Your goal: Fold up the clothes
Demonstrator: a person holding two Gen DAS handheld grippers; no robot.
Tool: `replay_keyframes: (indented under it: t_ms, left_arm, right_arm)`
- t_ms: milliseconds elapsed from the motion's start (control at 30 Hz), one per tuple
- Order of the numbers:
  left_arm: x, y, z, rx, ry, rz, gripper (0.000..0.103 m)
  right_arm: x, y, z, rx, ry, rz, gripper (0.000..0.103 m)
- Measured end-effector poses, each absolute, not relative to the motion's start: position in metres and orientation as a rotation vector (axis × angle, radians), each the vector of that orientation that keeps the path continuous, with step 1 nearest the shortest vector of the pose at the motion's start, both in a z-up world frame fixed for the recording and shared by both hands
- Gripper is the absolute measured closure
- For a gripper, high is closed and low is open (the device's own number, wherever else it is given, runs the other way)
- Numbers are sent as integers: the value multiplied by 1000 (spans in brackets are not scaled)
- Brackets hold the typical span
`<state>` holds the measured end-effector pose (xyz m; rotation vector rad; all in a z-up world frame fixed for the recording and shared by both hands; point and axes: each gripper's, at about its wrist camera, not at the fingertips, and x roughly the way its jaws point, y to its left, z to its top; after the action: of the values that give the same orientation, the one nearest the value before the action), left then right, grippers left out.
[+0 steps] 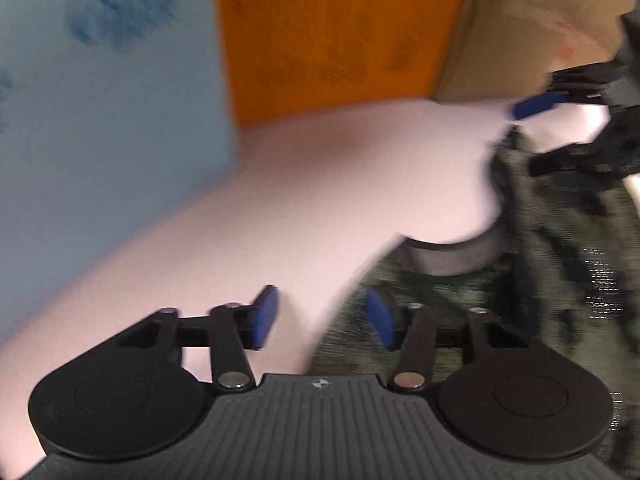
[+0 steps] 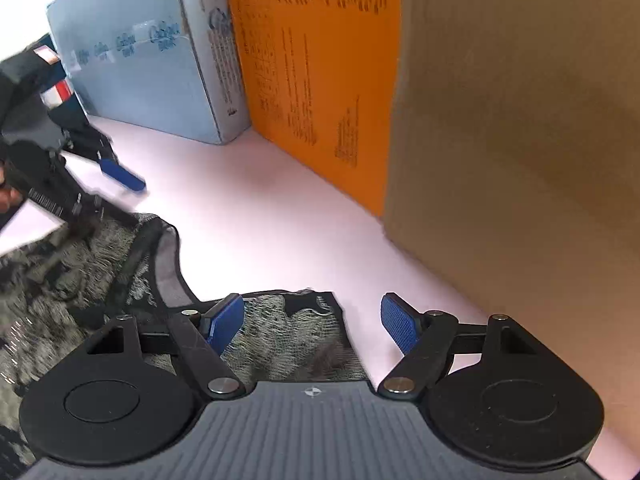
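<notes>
Over the garment (image 2: 92, 264), seemingly parted grippers (image 2: 316, 322).

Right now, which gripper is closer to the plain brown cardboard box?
Right. The right gripper hangs open just beside the brown cardboard box, over the garment's corner. The left gripper sits farther off, near the blue box.
</notes>
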<state>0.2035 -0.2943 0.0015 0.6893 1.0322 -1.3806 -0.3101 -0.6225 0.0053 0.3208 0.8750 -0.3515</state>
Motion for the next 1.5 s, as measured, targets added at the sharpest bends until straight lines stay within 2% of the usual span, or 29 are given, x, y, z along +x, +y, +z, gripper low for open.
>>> replay_keyframes:
  t_ms: [33, 100, 167, 200, 233, 300, 367, 500, 633, 900, 933, 967, 1000, 1067, 1167, 1200, 1233, 1267, 1333, 1367, 1400, 1500]
  left_arm:
    - [201, -298, 2, 717, 1036, -1399, 29]
    - [194, -306, 2, 788, 1030, -1421, 29]
    - [190, -310, 5, 856, 1010, -1412, 37]
    - [189, -313, 8, 880, 992, -1376, 56]
    - [191, -315, 11, 882, 982, -1318, 78]
    - [204, -320, 16, 823, 1035, -1227, 102]
    - [211, -322, 19, 786, 1082, -1201, 102]
    - [213, -327, 30, 801, 1036, -1161, 102]
    - [240, -332, 44, 695, 1021, -1016, 102]
    - [217, -372, 61, 856, 734, -865, 102]
    - [215, -376, 58, 868, 737, -864, 102]
    - [213, -378, 54, 883, 741, -866, 102]
    - [210, -379, 54, 904, 728, -863, 102]
    - [205, -374, 62, 929, 665, -879, 99]
    - [196, -352, 98, 954, 504, -887, 93]
    - [192, -341, 114, 948, 453, -885, 85]
    - [187, -327, 130, 944, 406, -873, 71]
    - [181, -312, 146, 943, 367, -855, 64]
    - [156, -271, 174, 915, 306, -813, 37]
    - [140, -246, 184, 898, 287, -782, 30]
    - [125, -217, 189, 888, 269, -754, 19]
    - [78, -137, 176, 969, 206, -735, 18]
  right_arm:
    - [-308, -623, 3, 326, 905, -339, 31]
    - [-304, -624, -1, 337, 963, -315, 39]
    - [-303, -620, -1, 305, 1000, -310, 68]
    - [-302, -621, 1, 314, 1002, -312, 80]
    - [-301, -623, 2, 326, 1005, -314, 101]
    - [-298, -626, 5, 344, 1013, -332, 100]
    - [-295, -622, 7, 308, 1034, -344, 100]
    - [-292, -616, 17, 286, 1011, -398, 100]
    - [-285, -617, 28, 247, 984, -480, 100]
    - [-255, -631, 41, 149, 927, -734, 101]
    - [-254, -632, 39, 168, 938, -730, 96]
    - [-255, -630, 39, 162, 937, -733, 83]
    - [-256, -627, 41, 154, 933, -735, 80]
    - [-268, -616, 53, 109, 889, -714, 53]
    - [-301, -595, 77, 64, 814, -718, 41]
    - [-315, -585, 84, 67, 787, -729, 40]
    - [-330, -574, 84, 86, 778, -748, 40]
    - [-345, -563, 84, 104, 770, -767, 39]
    - [-375, -541, 84, 140, 752, -804, 37]
    - [-389, -530, 84, 159, 742, -823, 33]
    - [-404, -519, 84, 177, 733, -842, 30]
    - [-449, -485, 83, 232, 705, -898, 26]
